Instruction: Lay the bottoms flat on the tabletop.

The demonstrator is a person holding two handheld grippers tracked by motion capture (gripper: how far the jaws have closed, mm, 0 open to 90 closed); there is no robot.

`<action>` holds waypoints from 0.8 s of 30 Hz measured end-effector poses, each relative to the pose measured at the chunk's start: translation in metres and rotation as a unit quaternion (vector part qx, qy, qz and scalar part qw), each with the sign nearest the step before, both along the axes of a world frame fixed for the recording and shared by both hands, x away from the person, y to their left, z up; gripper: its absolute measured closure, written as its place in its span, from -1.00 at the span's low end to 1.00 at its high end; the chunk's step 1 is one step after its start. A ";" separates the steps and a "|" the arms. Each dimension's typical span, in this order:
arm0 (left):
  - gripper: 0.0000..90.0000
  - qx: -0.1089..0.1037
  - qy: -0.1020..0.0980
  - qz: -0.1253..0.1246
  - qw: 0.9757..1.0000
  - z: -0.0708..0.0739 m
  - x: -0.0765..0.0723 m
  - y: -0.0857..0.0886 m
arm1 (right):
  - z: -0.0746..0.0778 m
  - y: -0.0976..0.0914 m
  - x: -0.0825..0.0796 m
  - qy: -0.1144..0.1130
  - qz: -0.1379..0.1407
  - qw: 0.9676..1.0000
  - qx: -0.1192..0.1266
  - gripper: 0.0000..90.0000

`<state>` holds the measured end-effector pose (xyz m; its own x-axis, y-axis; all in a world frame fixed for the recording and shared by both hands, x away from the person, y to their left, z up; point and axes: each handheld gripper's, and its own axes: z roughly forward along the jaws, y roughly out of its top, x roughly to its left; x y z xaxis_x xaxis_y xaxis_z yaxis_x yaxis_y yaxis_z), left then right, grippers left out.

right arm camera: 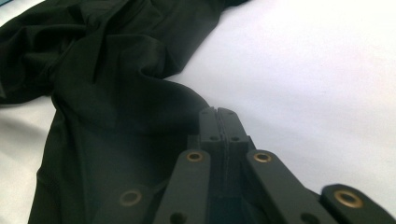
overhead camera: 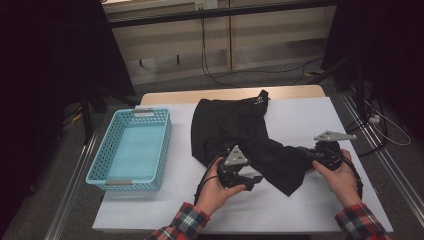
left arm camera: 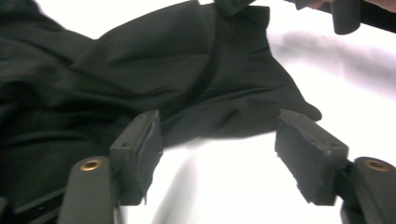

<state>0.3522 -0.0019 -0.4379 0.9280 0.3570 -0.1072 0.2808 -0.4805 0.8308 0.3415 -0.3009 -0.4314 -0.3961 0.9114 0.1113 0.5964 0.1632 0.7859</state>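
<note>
Table point(overhead camera: 300, 120), white-topped, across the centre of the high view. Black garment point(overhead camera: 240, 135) crumpled at centre of frame on that surface, one flap reaching toward lower right. Blue basket point(overhead camera: 102, 160) at left of frame, well apart from the cloth. Left gripper point(overhead camera: 245, 181) at lower centre, just beside the garment's near edge; in the left gripper view, jaws spread, cloth hem point(left arm camera: 243, 126) lying beyond the pads, not pinched. Right gripper point(overhead camera: 309, 159) at lower right, jaws pressed together at the cloth's edge point(right arm camera: 187, 100); fabric between pads not discernible.
</note>
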 end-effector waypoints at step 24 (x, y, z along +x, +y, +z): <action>0.22 0.043 -0.023 -0.045 0.998 -0.018 -0.001 -0.042 | -0.001 0.001 -0.001 0.001 0.002 1.000 0.000 1.00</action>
